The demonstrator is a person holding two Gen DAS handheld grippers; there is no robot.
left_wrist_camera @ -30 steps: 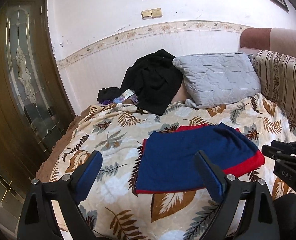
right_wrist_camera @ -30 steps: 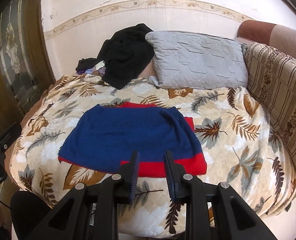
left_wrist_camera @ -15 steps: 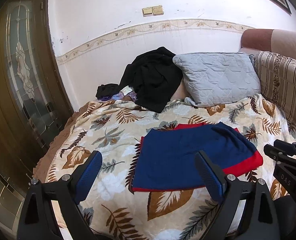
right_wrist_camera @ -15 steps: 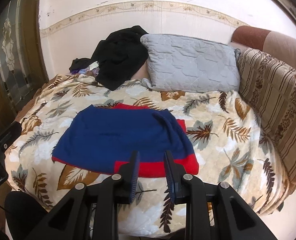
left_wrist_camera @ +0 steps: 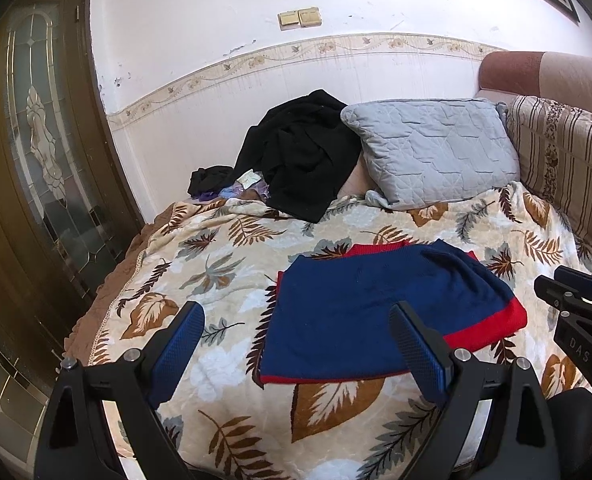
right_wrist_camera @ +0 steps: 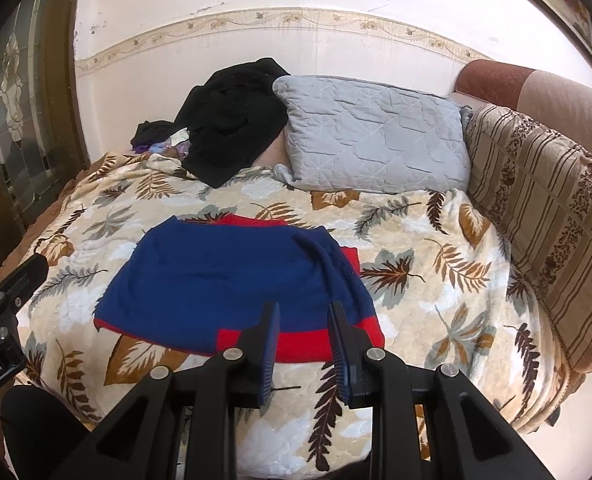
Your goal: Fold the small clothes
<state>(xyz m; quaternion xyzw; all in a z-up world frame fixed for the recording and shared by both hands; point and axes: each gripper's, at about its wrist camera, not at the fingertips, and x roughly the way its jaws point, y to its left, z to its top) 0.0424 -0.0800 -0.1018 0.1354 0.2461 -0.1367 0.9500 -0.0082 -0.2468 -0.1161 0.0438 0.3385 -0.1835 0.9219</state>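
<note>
A folded blue knit garment with red trim (left_wrist_camera: 375,312) lies flat on the leaf-patterned bedspread (left_wrist_camera: 224,272), near the bed's front edge. My left gripper (left_wrist_camera: 296,316) hovers above the bed's near edge, wide open and empty, with the garment's left part behind its right finger. In the right wrist view the same garment (right_wrist_camera: 224,280) lies just ahead of my right gripper (right_wrist_camera: 303,312). Its jaws stand narrowly apart with nothing between them, in front of the red hem. Each gripper shows at the edge of the other's view.
A grey quilted pillow (right_wrist_camera: 375,136) and a heap of black clothes (right_wrist_camera: 232,120) lie at the back against the wall. A striped cushion (right_wrist_camera: 543,216) lines the right side. A glass-panelled wooden door (left_wrist_camera: 36,160) stands left of the bed.
The right wrist view has swung a little to the right, so the garment sits further left in it. The gaps of both grippers are the same, and the garment has not moved.
</note>
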